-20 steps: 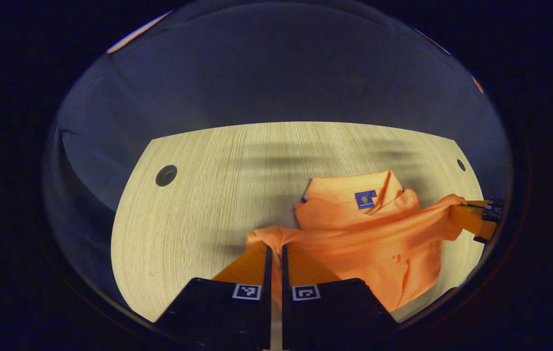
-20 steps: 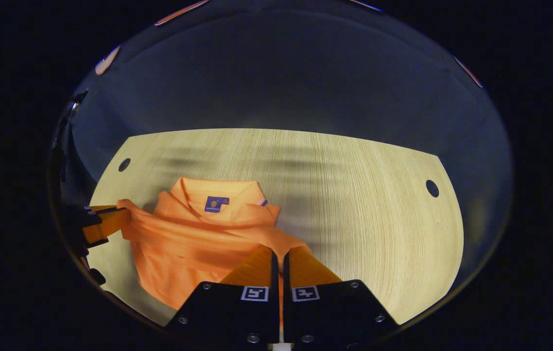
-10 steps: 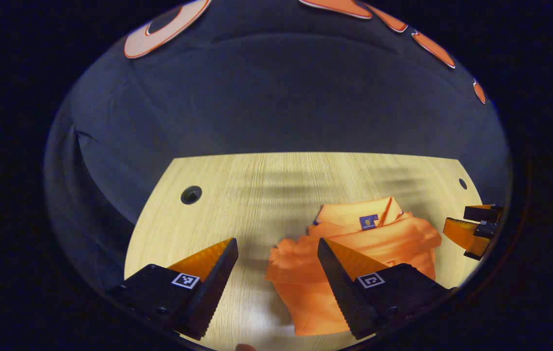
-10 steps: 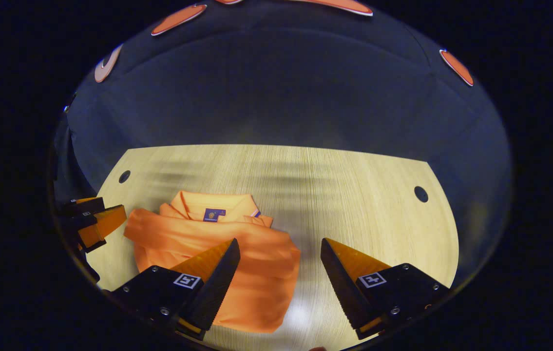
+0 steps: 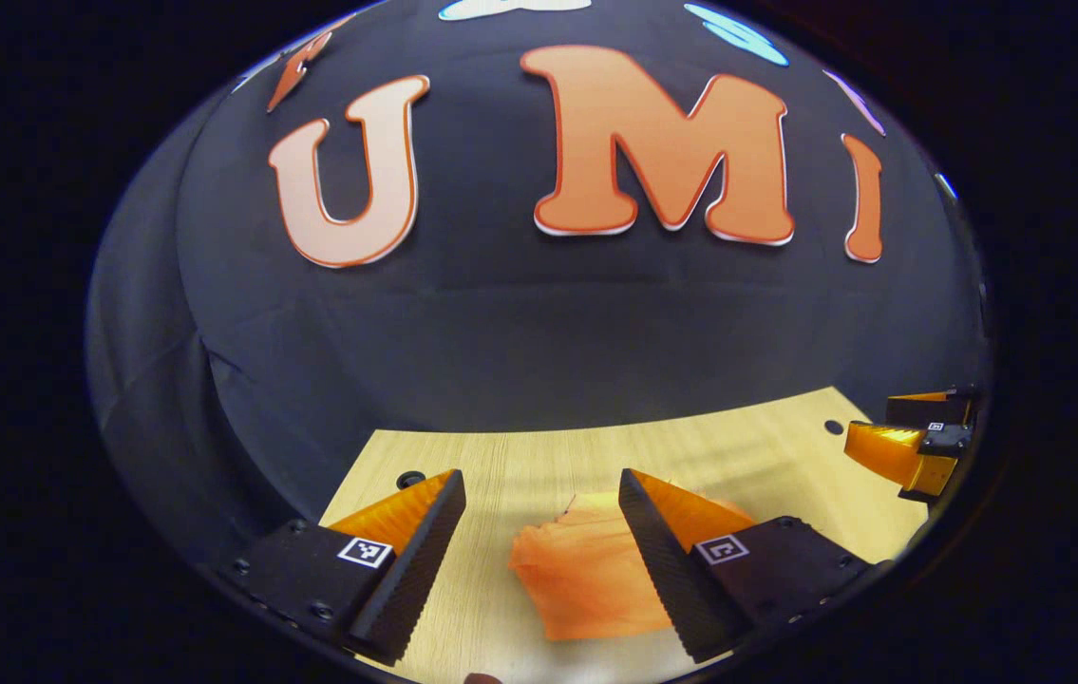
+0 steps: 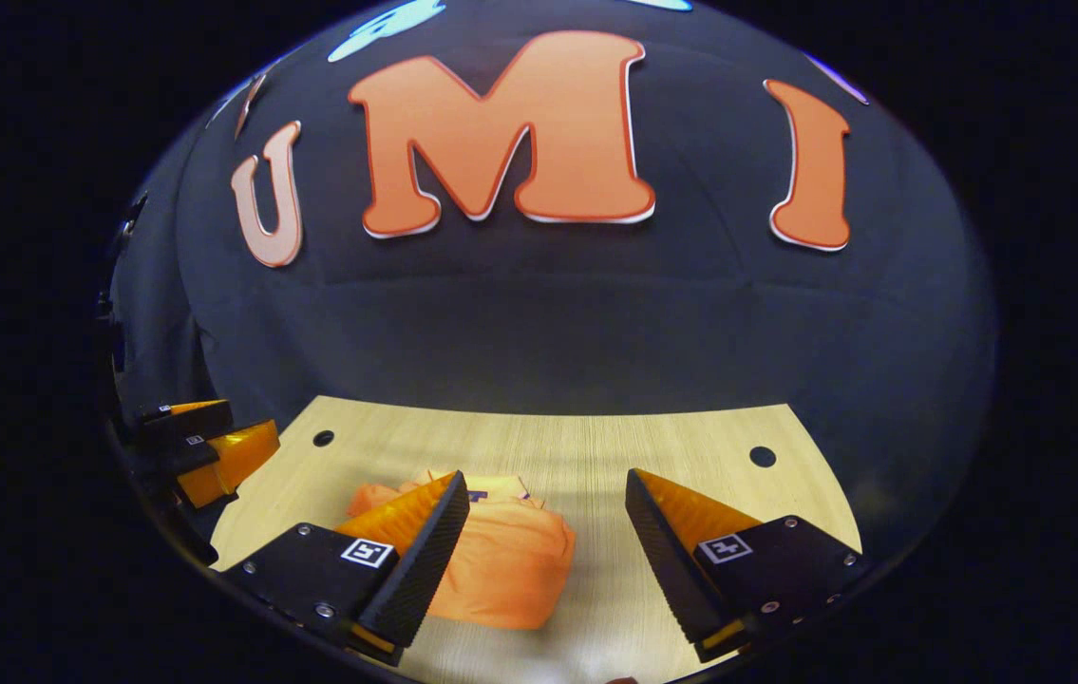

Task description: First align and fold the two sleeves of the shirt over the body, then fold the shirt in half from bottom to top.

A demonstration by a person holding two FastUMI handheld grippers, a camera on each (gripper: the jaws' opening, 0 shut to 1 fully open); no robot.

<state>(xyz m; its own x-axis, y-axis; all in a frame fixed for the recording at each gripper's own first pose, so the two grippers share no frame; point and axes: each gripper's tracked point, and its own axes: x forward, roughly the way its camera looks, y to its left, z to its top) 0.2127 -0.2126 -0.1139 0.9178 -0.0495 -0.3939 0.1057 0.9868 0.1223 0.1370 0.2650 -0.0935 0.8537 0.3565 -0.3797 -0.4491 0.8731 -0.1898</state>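
Both my claws have let go and lifted back since a second ago: left claw and right claw gape wide, holding nothing, because the folded orange polo shirt lies finished on the pale wooden table.

A pale wooden table with a fine straight grain stands in the booth, lit from above so that its top glows warm. Directly behind the table's far edge hangs a black cloth wall, which rises well above the table and curves round to both sides of it. The cloth shows soft creases and a faint horizontal fold line above the table. Round dark holes are cut into the table near its far corners. The light fades quickly away from the table into darkness.
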